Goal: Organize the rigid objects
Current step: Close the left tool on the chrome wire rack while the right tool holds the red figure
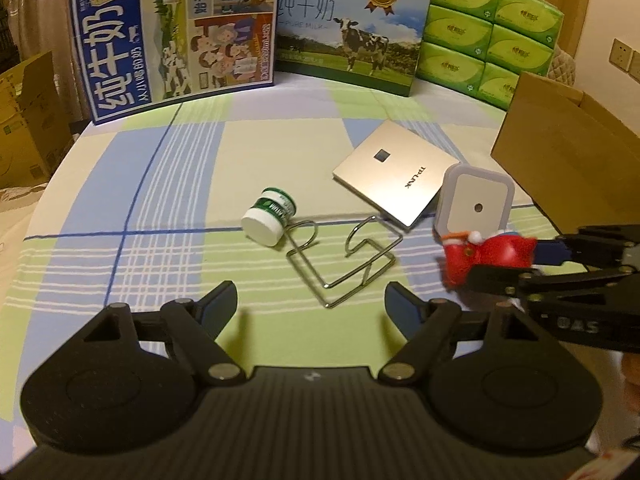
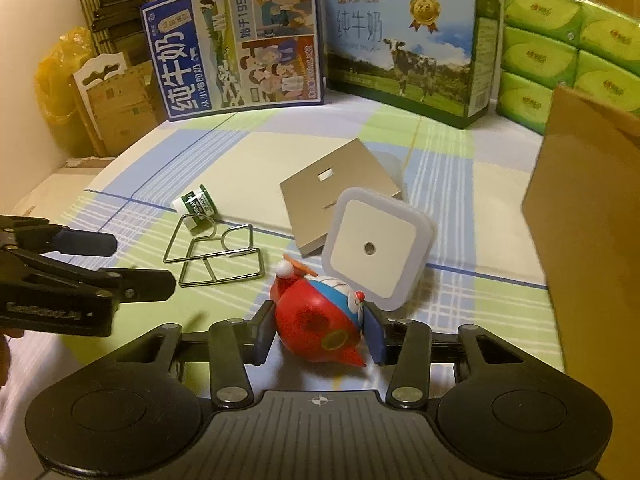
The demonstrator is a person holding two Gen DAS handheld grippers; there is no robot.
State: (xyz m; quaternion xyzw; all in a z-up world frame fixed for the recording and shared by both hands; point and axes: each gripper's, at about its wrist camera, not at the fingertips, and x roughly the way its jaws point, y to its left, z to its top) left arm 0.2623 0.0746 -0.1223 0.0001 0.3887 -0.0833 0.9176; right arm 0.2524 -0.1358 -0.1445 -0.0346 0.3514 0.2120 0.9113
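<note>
My right gripper (image 2: 318,330) is shut on a red toy plane (image 2: 316,324) with a blue-and-white cartoon figure, held low over the checked cloth; it also shows in the left wrist view (image 1: 486,256). My left gripper (image 1: 310,306) is open and empty above the cloth, just short of a bent wire stand (image 1: 340,260). A small green-and-white bottle (image 1: 270,216) lies on its side touching the wire. A silver TP-LINK box (image 1: 394,178) lies flat behind it. A white square night light (image 1: 474,202) leans on the silver box.
A brown cardboard box (image 1: 560,152) stands at the right. Two milk cartons (image 1: 176,36) (image 1: 352,28) and a stack of green tissue packs (image 1: 488,36) line the back edge. More cardboard boxes (image 2: 116,108) sit off the left side.
</note>
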